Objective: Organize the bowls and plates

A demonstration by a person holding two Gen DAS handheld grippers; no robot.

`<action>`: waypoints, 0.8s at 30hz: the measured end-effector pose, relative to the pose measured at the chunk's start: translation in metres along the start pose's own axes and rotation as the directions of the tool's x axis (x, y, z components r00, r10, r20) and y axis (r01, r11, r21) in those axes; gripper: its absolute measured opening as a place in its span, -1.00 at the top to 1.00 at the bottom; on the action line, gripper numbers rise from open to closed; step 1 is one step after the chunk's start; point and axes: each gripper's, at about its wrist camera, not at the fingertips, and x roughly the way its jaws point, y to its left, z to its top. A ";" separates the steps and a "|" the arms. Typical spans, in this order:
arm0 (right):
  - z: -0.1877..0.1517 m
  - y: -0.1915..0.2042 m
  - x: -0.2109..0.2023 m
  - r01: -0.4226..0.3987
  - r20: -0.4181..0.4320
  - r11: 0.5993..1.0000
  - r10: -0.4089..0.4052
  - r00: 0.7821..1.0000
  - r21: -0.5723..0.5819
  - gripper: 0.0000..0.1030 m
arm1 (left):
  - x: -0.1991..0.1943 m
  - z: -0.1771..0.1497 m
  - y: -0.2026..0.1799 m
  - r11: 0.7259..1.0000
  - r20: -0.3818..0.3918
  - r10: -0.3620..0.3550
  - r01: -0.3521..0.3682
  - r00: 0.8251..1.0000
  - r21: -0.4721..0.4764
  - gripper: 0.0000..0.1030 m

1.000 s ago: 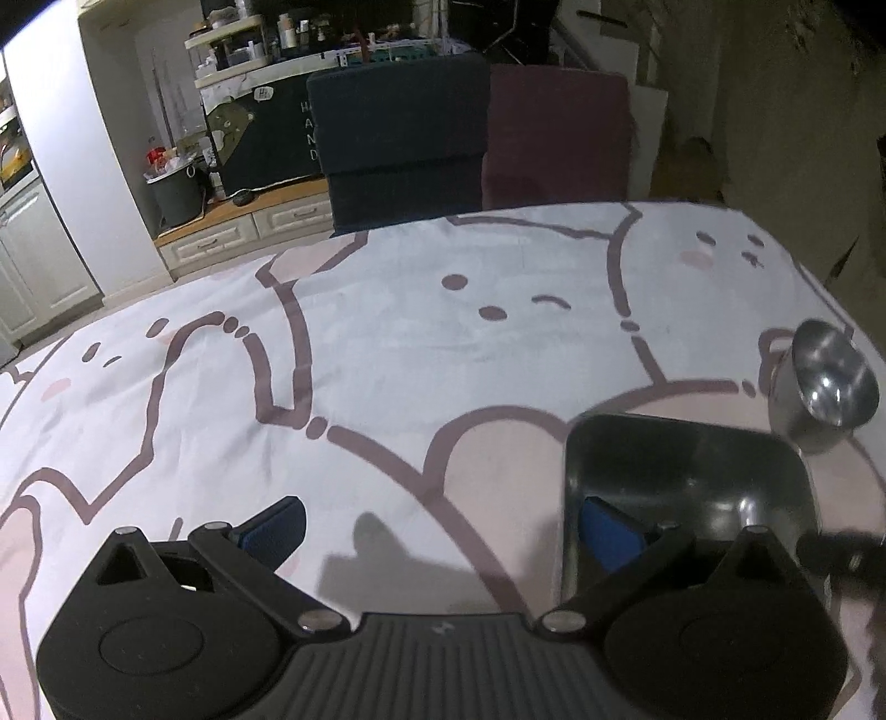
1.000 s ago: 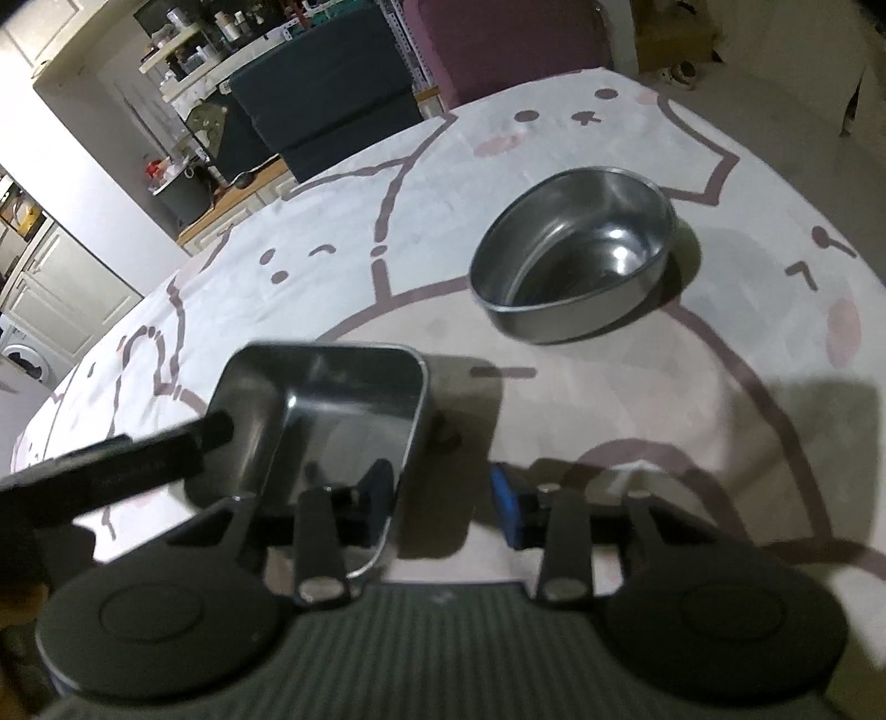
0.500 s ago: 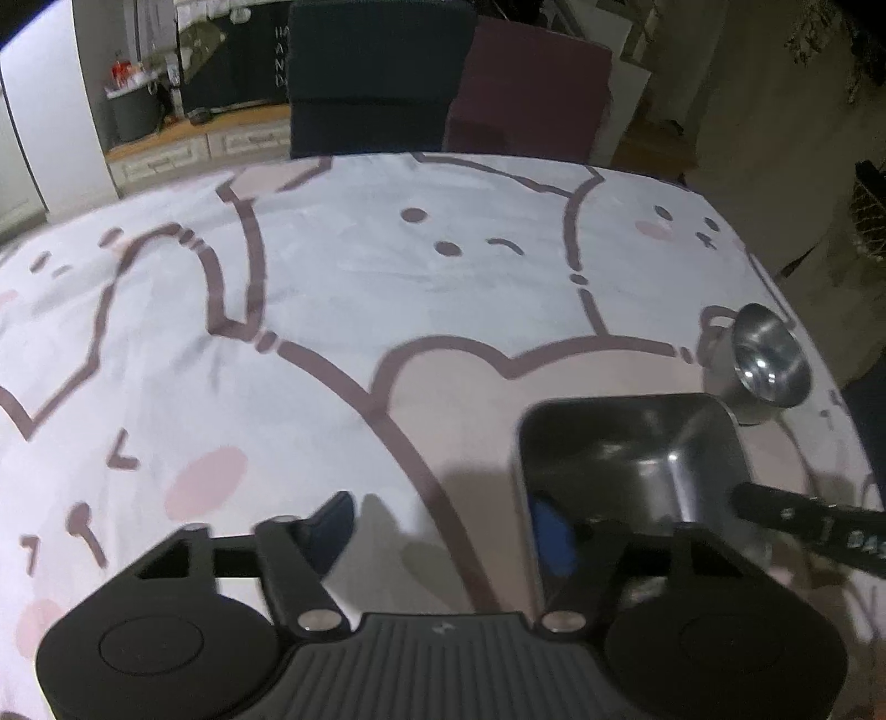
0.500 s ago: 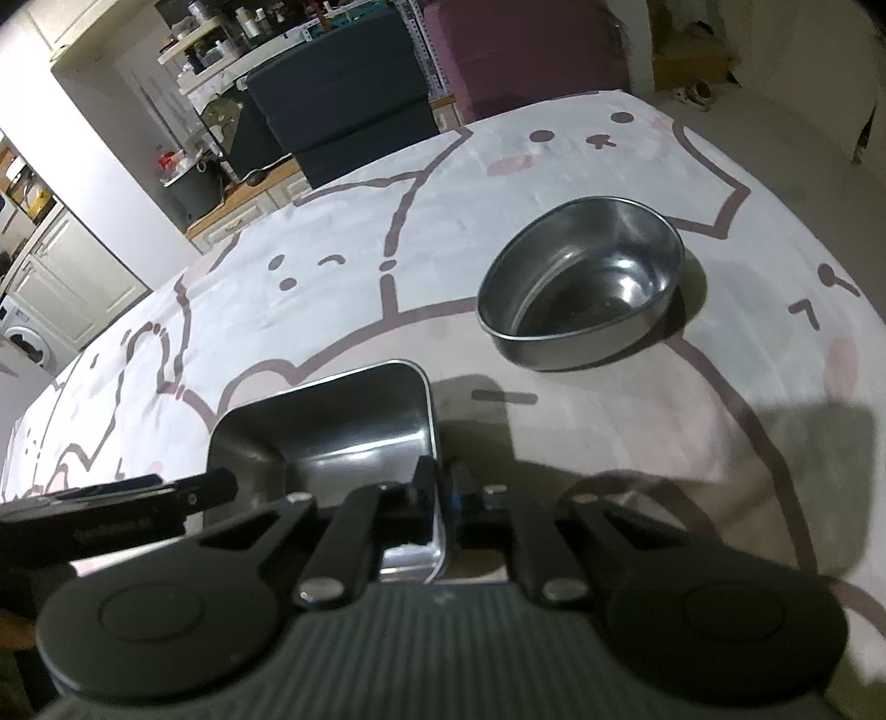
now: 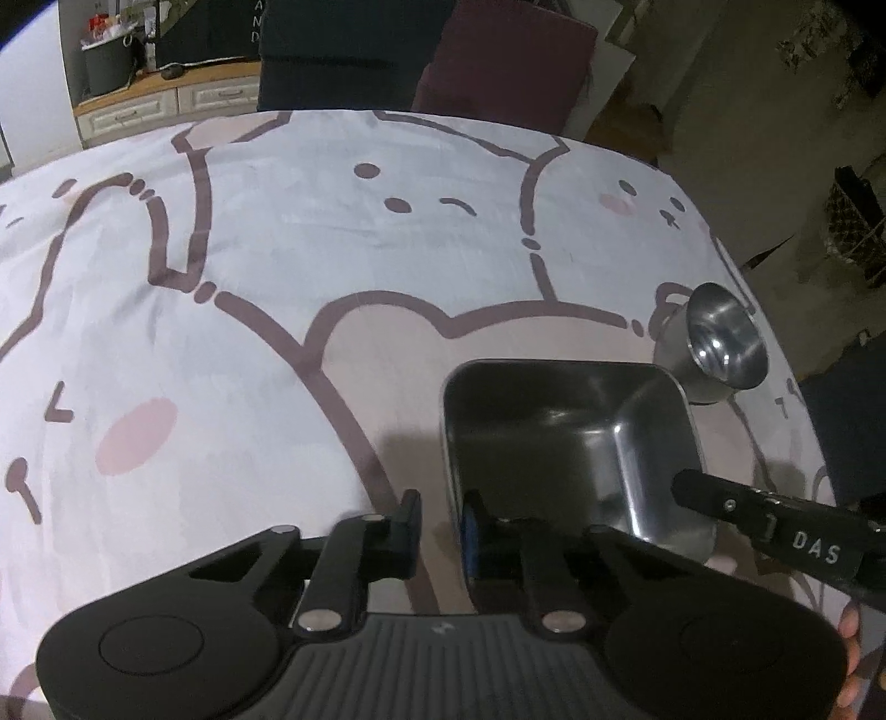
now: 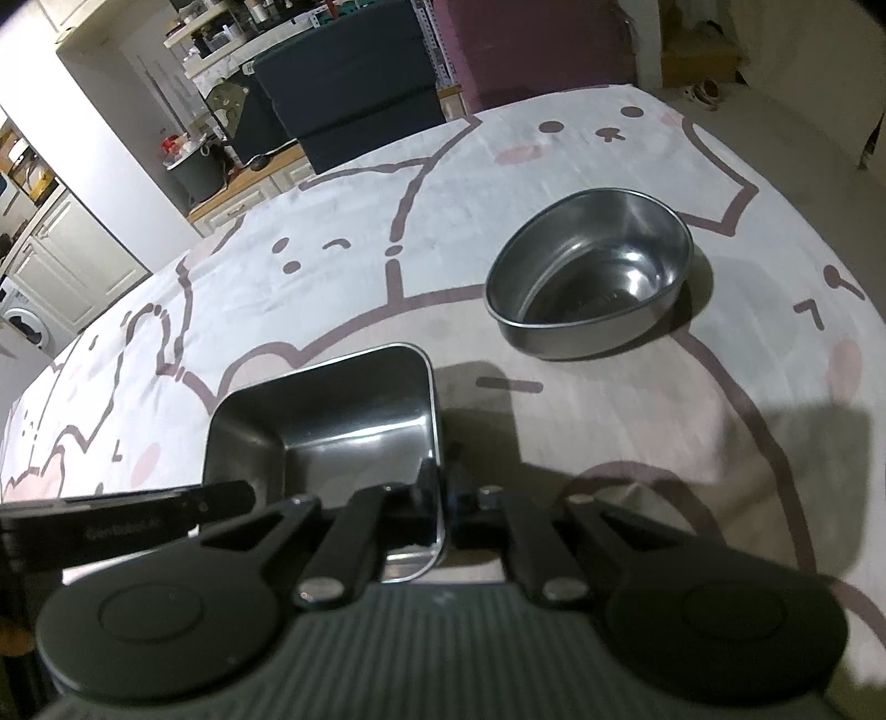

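Observation:
A square steel tray [image 5: 565,437] [image 6: 332,421] rests on the cartoon-print tablecloth [image 5: 277,310]. My left gripper [image 5: 443,526] straddles the tray's left wall, blue pad inside and black finger outside. Its jaws are closing, and a thin gap still shows beside the outer finger. My right gripper [image 6: 443,487] is shut on the tray's right wall, which is pinched between its pads. A round steel bowl [image 6: 592,288] [image 5: 725,343] stands apart from the tray, beyond it to the right.
A dark blue chair [image 5: 343,50] and a maroon chair [image 5: 498,61] stand at the table's far edge. The table's right edge [image 5: 775,343] runs just past the bowl. Cabinets and shelves [image 6: 72,243] fill the back left of the room.
Both grippers' jaws have come together around opposite walls of the square tray. The left wrist view has tipped further down at the table. The tray and bowl have not shifted.

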 end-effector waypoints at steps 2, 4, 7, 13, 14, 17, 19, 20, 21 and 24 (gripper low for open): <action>0.000 0.000 0.000 0.002 0.001 1.000 -0.002 1.000 -0.004 0.94 | -0.001 0.000 -0.001 1.000 0.011 -0.005 0.005 1.000 -0.008 0.88; 0.000 0.001 0.000 0.001 -0.002 1.000 -0.001 1.000 -0.012 0.95 | -0.002 0.000 -0.003 1.000 0.025 -0.002 0.002 1.000 -0.002 0.89; 0.000 0.005 -0.002 0.018 0.008 0.999 -0.018 1.000 -0.038 0.96 | -0.004 0.000 -0.002 1.000 0.037 -0.014 0.015 0.999 -0.008 0.90; 0.002 0.009 -0.014 0.013 0.048 0.999 -0.011 0.999 -0.047 0.96 | -0.026 0.003 -0.002 0.999 0.104 -0.026 0.028 0.994 -0.023 0.90; 0.003 0.011 -0.017 0.010 0.058 0.999 -0.007 0.998 -0.049 0.96 | -0.031 0.003 -0.001 0.999 0.117 -0.027 0.030 0.993 -0.026 0.90; 0.005 0.021 -0.030 0.001 0.090 0.998 0.005 0.996 -0.067 0.96 | -0.053 0.003 0.005 0.999 0.163 -0.029 0.035 0.986 -0.036 0.90; 0.006 0.029 -0.039 -0.013 0.112 0.997 0.022 0.993 -0.080 0.96 | -0.069 0.002 0.011 0.998 0.193 -0.028 0.037 0.981 -0.045 0.90; 0.006 0.033 -0.044 -0.022 0.121 0.996 0.032 0.992 -0.085 0.96 | -0.078 0.000 0.014 0.998 0.208 -0.027 0.038 0.978 -0.048 0.90; 0.007 0.038 -0.049 -0.033 0.131 0.996 0.044 0.990 -0.089 0.96 | -0.085 0.000 0.017 0.998 0.221 -0.025 0.037 0.975 -0.050 0.89; 0.005 0.053 -0.062 -0.065 0.157 0.992 0.081 0.984 -0.104 0.96 | -0.112 -0.005 0.027 0.998 0.262 -0.010 0.027 0.965 -0.061 0.89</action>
